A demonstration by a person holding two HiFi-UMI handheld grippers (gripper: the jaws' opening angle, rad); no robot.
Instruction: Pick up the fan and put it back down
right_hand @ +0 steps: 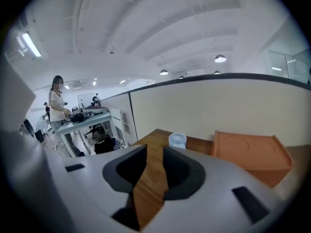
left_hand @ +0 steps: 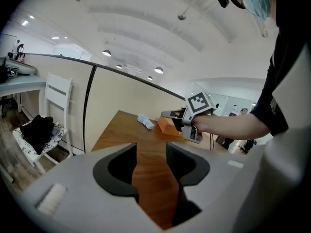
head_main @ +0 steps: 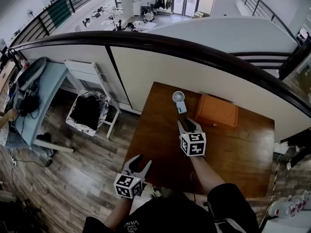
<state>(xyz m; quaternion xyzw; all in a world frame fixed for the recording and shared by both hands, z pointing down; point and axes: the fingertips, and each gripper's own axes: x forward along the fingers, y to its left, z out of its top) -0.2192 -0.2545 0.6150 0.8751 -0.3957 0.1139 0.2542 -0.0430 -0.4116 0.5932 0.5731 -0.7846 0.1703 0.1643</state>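
A small white handheld fan (head_main: 179,100) lies on the brown wooden table (head_main: 160,149) near its far edge, just left of an orange box (head_main: 216,110). My right gripper (head_main: 188,124) hovers over the table a short way in front of the fan, pointing at it; its jaws stand narrowly apart with only wood showing between them. In the right gripper view the fan (right_hand: 178,140) sits beyond the right gripper (right_hand: 154,154), untouched. My left gripper (head_main: 141,160) is at the table's near left edge, open and empty. The left gripper view shows the fan (left_hand: 145,121) far off.
A white chair (head_main: 90,109) with dark clothing on it stands left of the table. A light blue desk (head_main: 46,89) with clutter is further left. A curved partition wall (head_main: 194,72) runs behind the table. Bottles (head_main: 286,205) lie on the floor at right.
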